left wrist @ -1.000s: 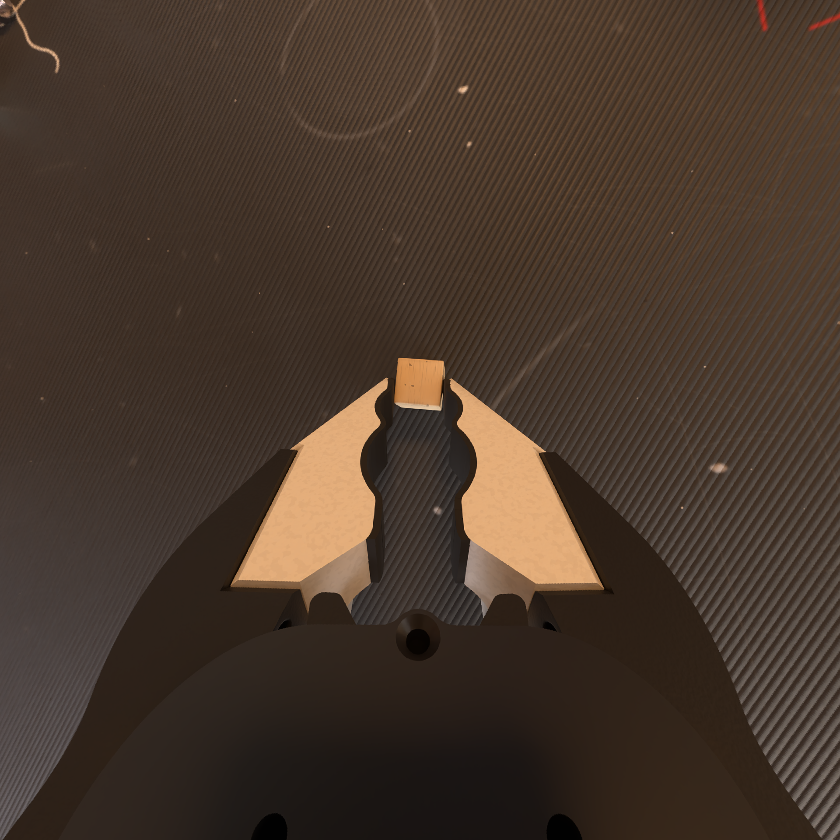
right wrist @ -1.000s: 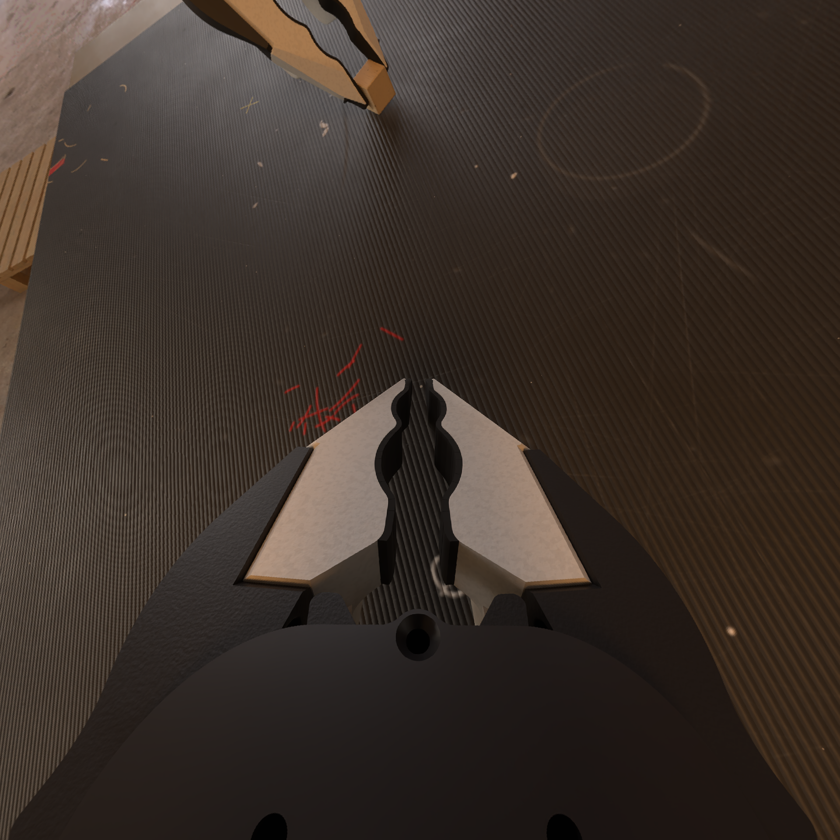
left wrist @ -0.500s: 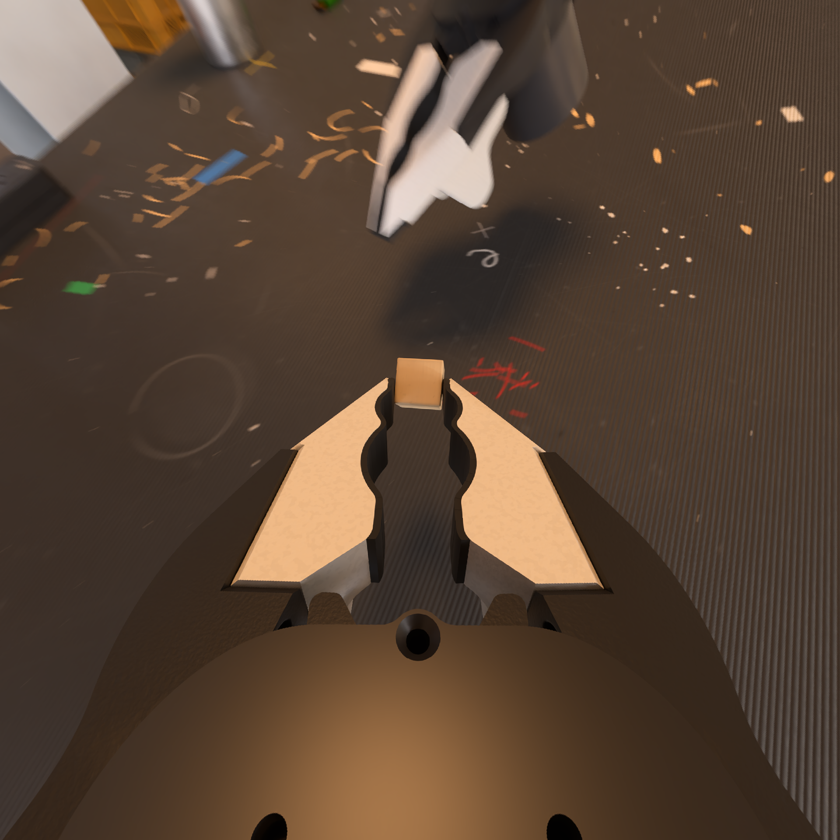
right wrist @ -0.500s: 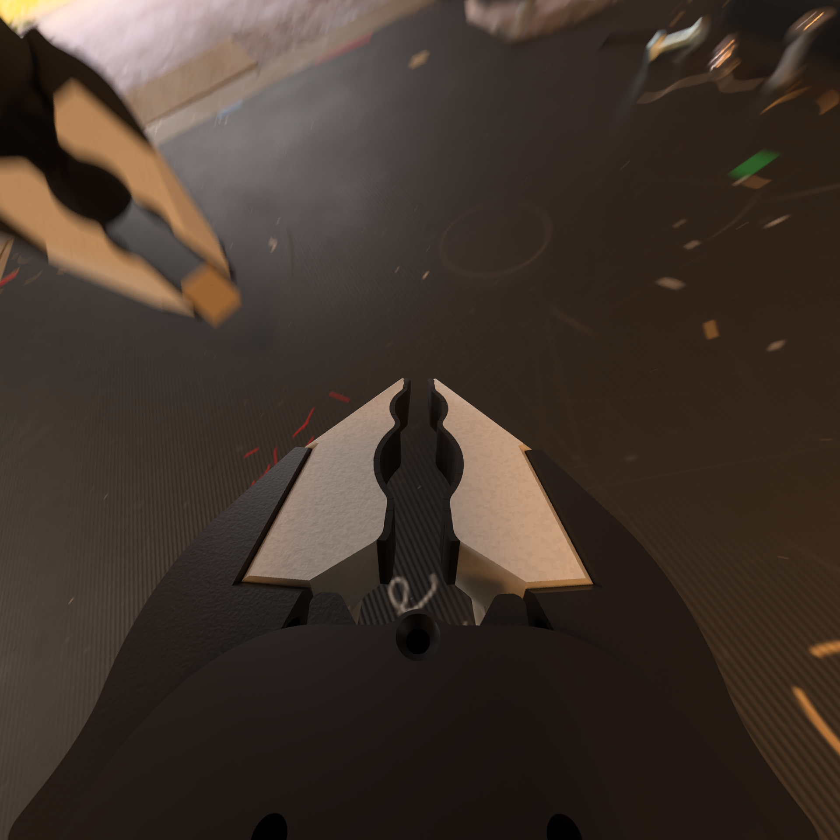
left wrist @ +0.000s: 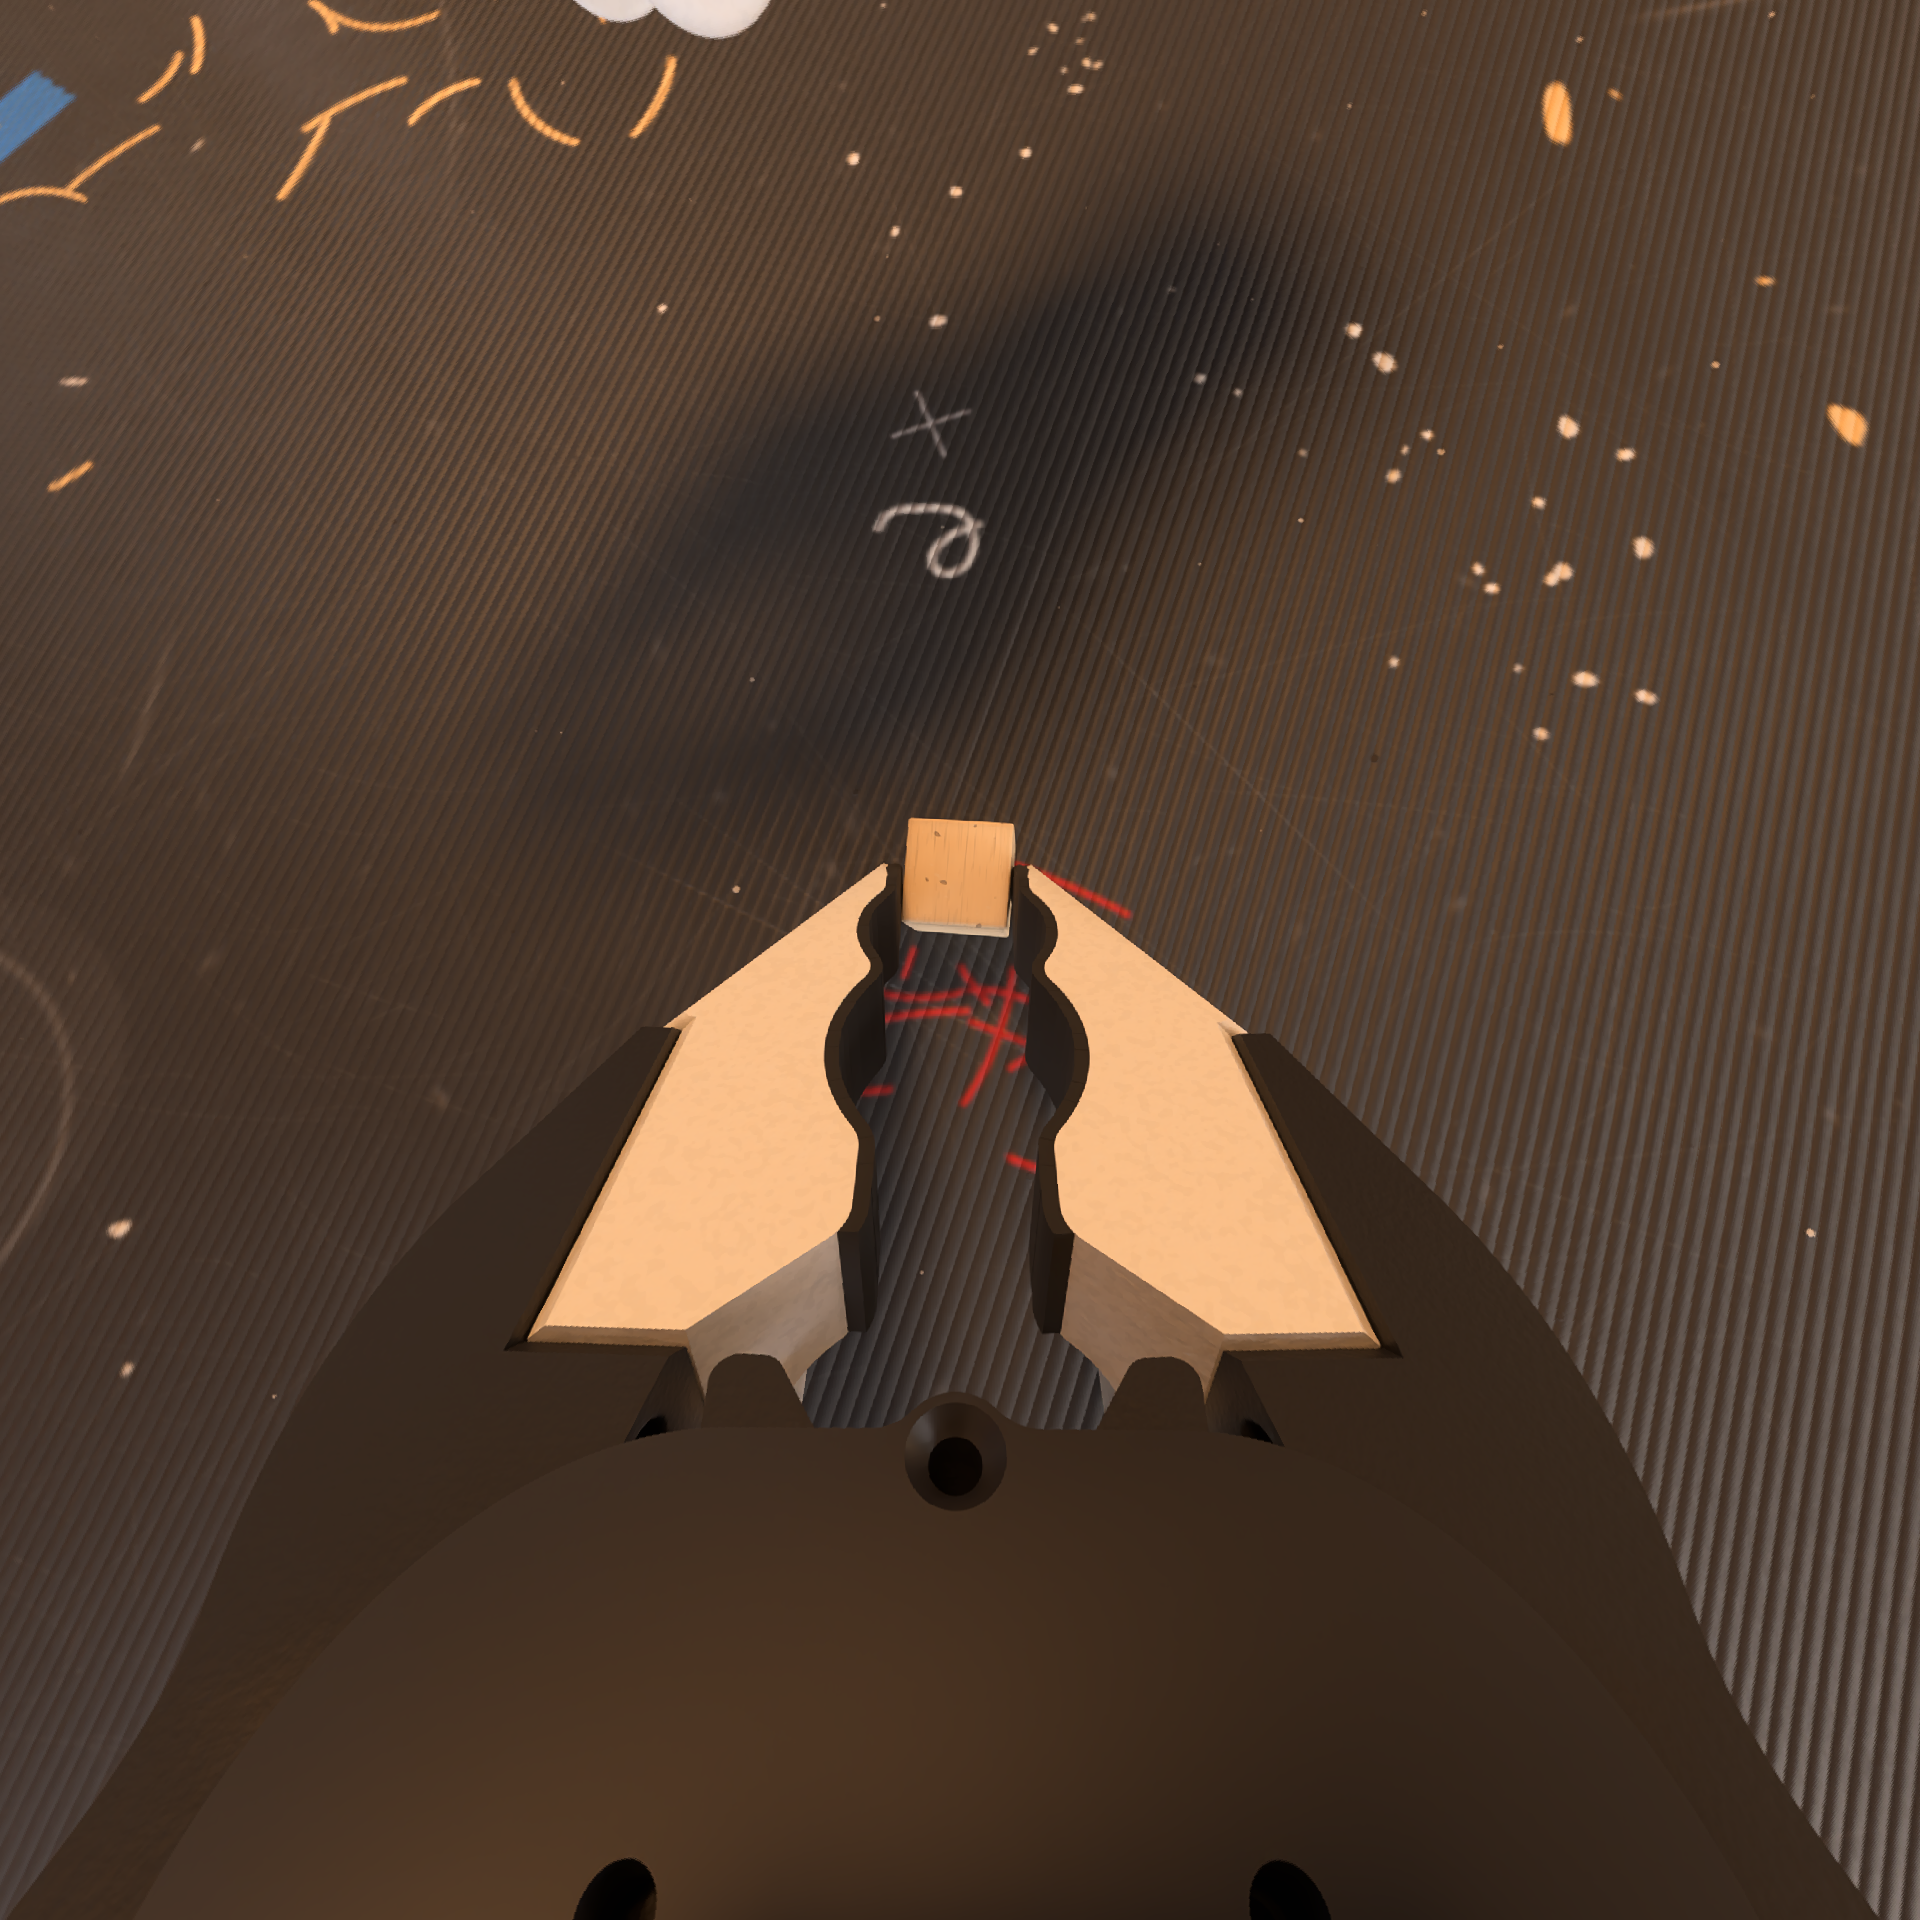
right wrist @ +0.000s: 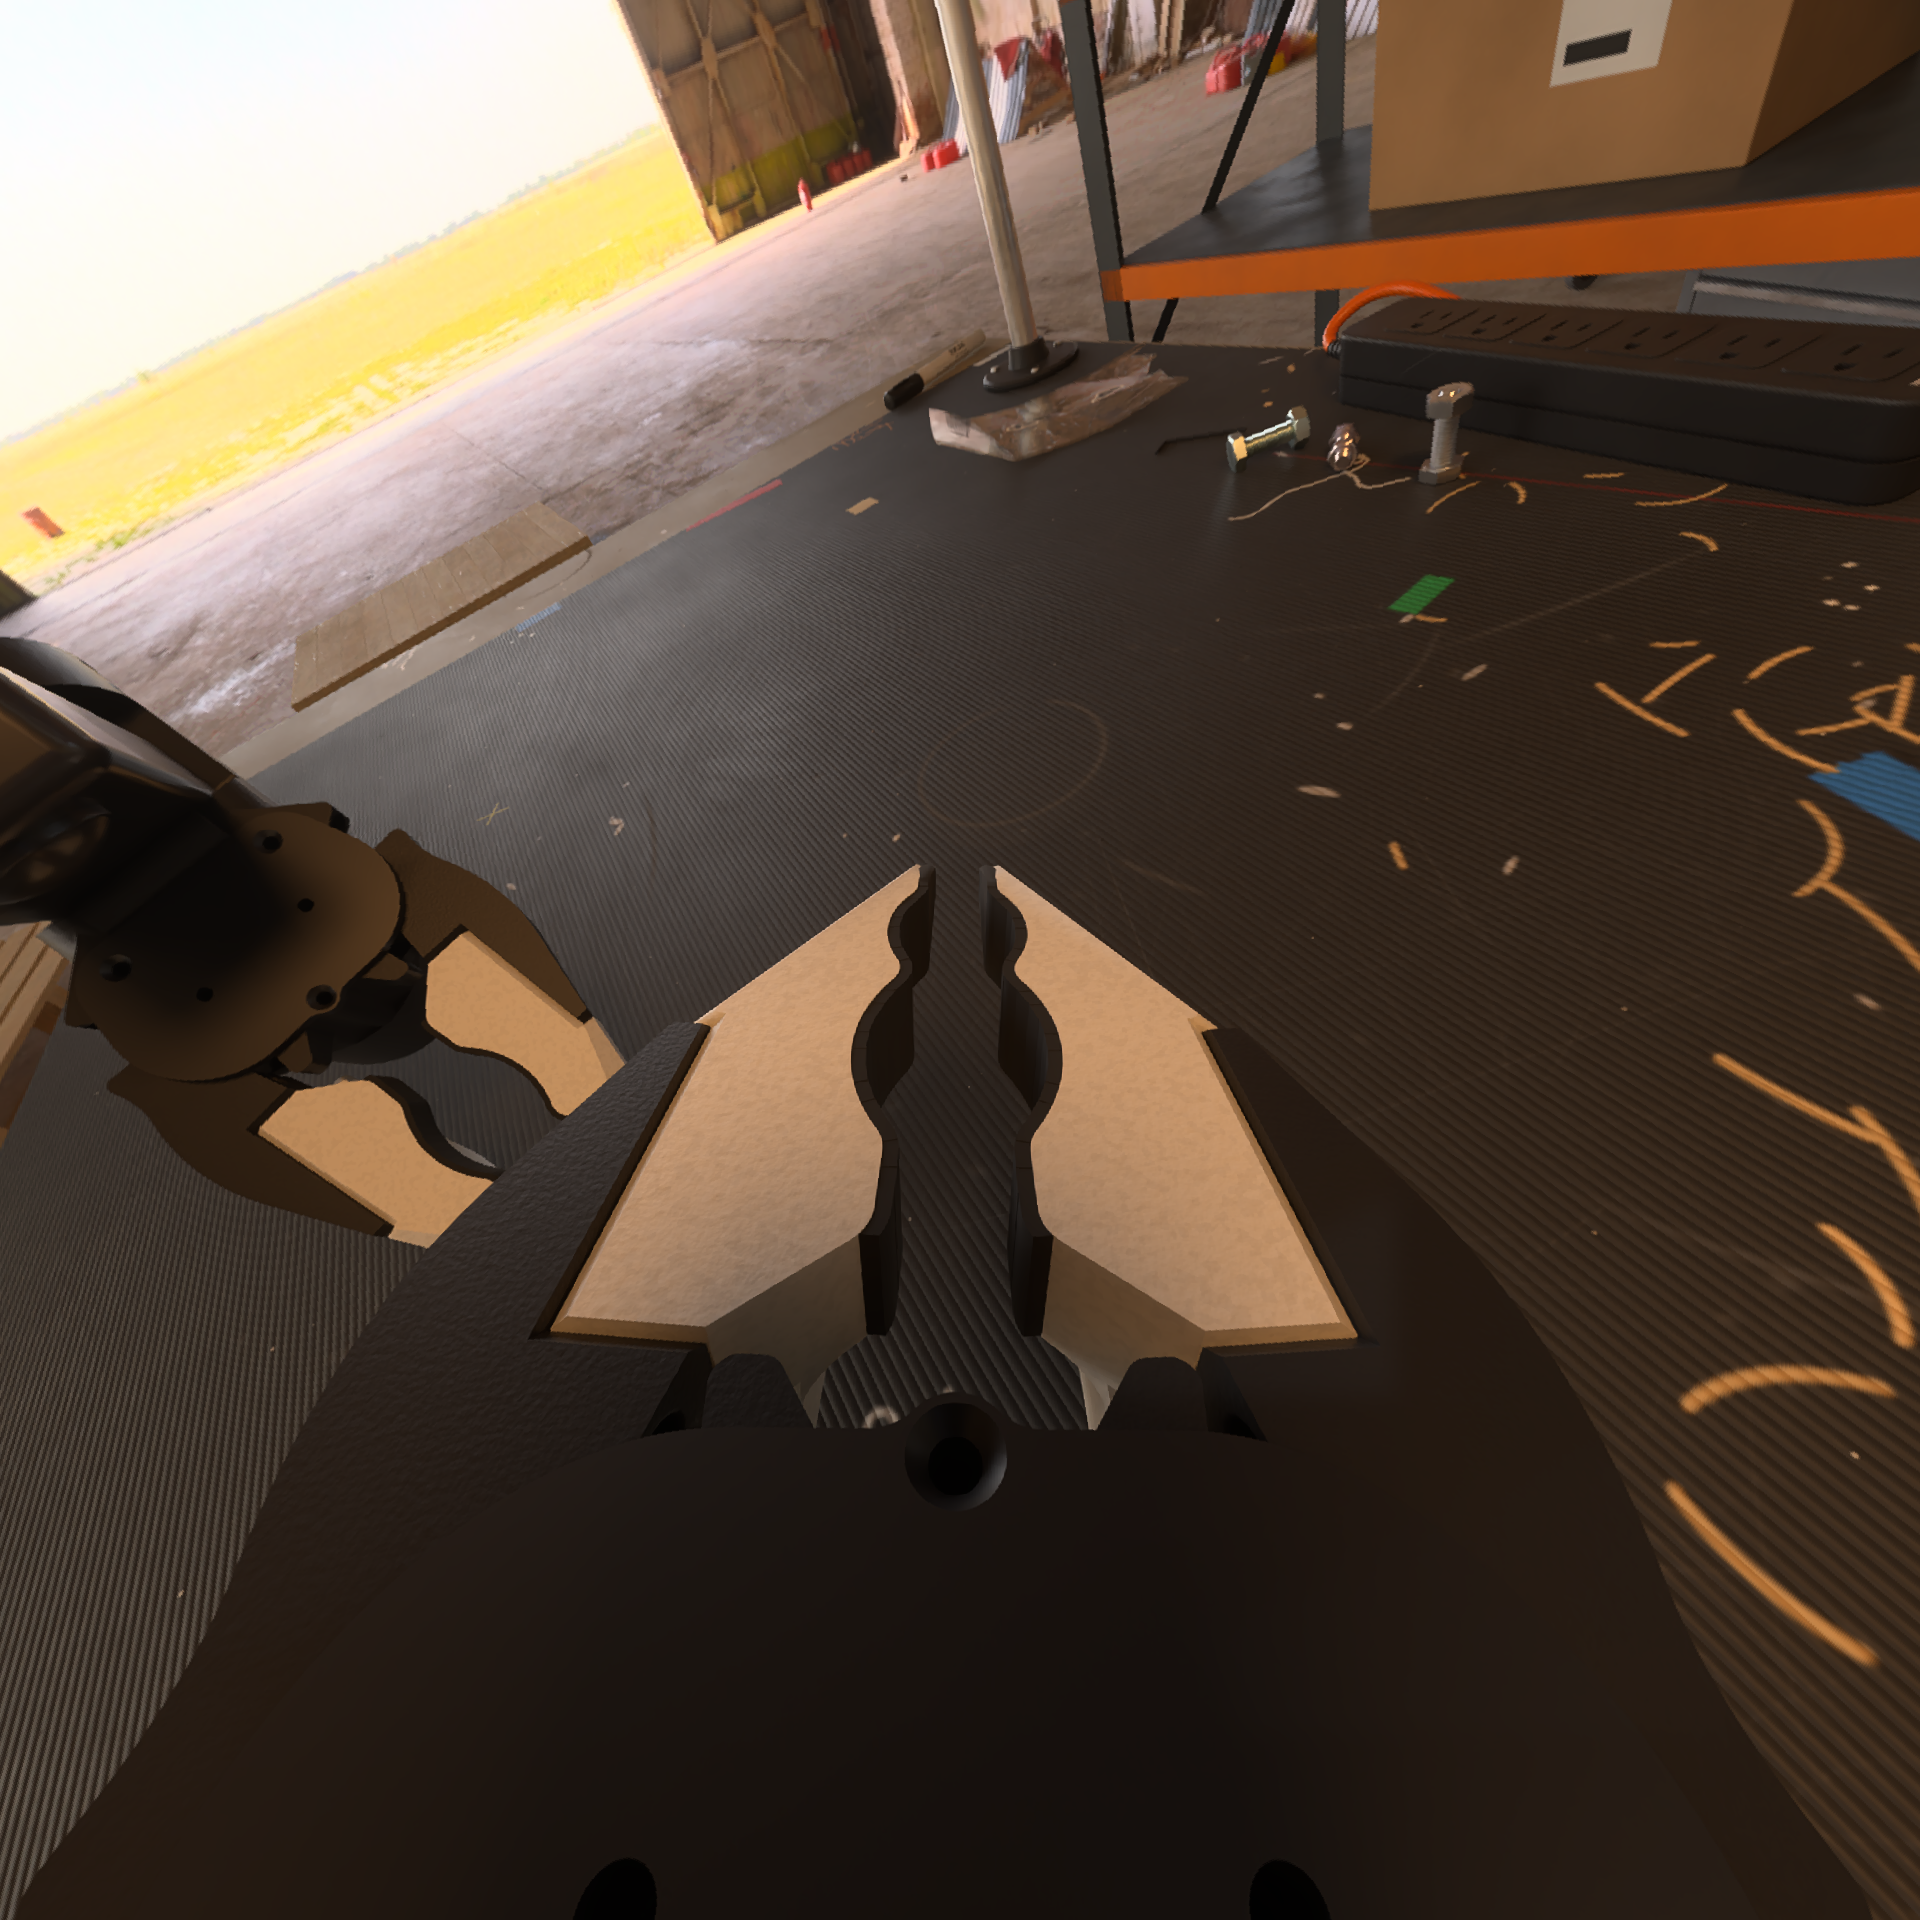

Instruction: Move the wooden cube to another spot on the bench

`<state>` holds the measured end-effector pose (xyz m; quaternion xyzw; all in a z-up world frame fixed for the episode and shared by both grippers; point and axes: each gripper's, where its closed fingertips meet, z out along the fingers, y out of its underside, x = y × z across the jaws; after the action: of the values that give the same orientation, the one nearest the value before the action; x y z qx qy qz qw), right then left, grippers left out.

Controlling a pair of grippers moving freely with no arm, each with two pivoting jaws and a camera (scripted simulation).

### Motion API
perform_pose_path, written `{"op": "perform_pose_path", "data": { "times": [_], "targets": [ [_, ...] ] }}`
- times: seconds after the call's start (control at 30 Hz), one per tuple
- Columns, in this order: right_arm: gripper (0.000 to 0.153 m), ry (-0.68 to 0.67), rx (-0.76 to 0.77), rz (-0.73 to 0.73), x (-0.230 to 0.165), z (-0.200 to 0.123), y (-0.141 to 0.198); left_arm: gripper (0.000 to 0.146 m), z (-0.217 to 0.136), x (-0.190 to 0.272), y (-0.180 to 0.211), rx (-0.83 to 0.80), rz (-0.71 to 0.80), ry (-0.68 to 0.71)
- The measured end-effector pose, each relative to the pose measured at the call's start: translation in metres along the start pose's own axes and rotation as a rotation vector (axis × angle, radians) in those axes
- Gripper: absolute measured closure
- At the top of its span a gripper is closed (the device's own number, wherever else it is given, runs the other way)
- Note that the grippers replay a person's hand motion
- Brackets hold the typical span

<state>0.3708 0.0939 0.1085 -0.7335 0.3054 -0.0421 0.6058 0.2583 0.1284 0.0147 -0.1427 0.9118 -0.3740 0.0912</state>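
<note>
The wooden cube (left wrist: 958,871) is small and light tan, pinched between the tips of my left gripper (left wrist: 956,889), which is shut on it. It hangs a little above the dark ribbed bench mat (left wrist: 1455,935), over a patch of red scratch marks (left wrist: 977,1023). My right gripper (right wrist: 957,883) is shut with only a thin slit between its jaws, and it holds nothing. In the right wrist view the left gripper's fingers (right wrist: 509,1013) show low at the left. Their tips and the cube are hidden behind my right gripper's body.
White chalk marks (left wrist: 940,540) and orange shavings (left wrist: 540,114) lie ahead of the cube. Far across the bench are two bolts (right wrist: 1268,436), a black power strip (right wrist: 1631,384), a marker (right wrist: 935,374), a post base (right wrist: 1023,364), green tape (right wrist: 1421,595) and blue tape (right wrist: 1870,790). The bench edge runs along the left.
My left gripper carried the cube across the mat to a spot over the red marks. My right gripper tilted up and now looks across the bench, still shut.
</note>
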Motion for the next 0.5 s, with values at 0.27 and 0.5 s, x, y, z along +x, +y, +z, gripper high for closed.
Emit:
{"op": "perform_pose_path", "data": {
  "times": [0.27, 0.5],
  "targets": [
    [0.145, 0.021, -0.033, -0.036, 0.001, 0.003, 0.005, 0.118, -0.033, -0.017, -0.018, 0.178, -0.120, 0.043],
    [0.145, 0.034, 0.006, -0.038, 0.004, -0.001, -0.001, 0.119, -0.104, -0.115, -0.013, 0.487, -0.351, -0.274]
  ]
}}
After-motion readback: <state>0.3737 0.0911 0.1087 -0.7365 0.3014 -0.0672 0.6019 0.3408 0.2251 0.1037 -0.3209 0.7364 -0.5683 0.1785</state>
